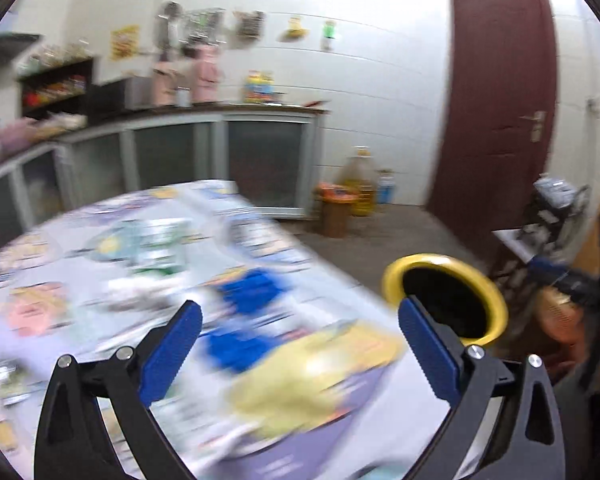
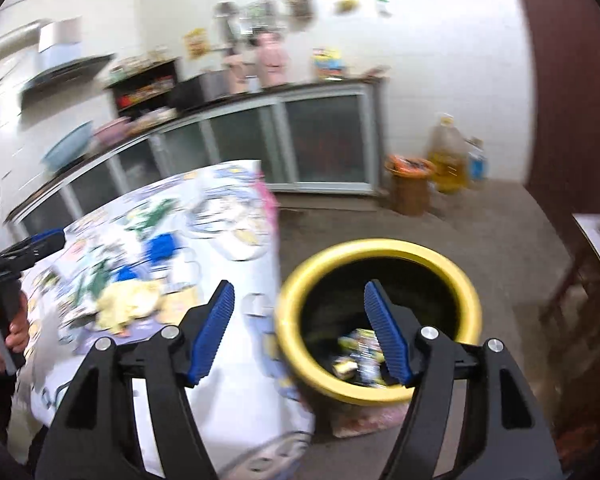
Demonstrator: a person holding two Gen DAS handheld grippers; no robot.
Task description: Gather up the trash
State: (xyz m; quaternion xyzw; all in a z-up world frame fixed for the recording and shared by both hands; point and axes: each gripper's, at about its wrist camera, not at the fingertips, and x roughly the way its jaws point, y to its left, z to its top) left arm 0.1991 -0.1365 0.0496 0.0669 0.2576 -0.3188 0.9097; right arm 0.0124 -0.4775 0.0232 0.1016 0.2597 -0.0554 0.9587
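A dark red door (image 1: 500,92) stands right of glass-fronted cabinets (image 1: 260,160), whose counter carries pink containers (image 1: 204,76), while a large oil jug (image 2: 446,156) sits beside a brown stool (image 2: 410,188).

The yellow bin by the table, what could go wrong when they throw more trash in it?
The yellow bin stands on the floor just off the table edge, so a dropped piece might miss the rim. Both grippers, left and right, are open and empty, and the yellow wrapper looks crumpled and may slip. Both views are blurred, so aim may suffer.
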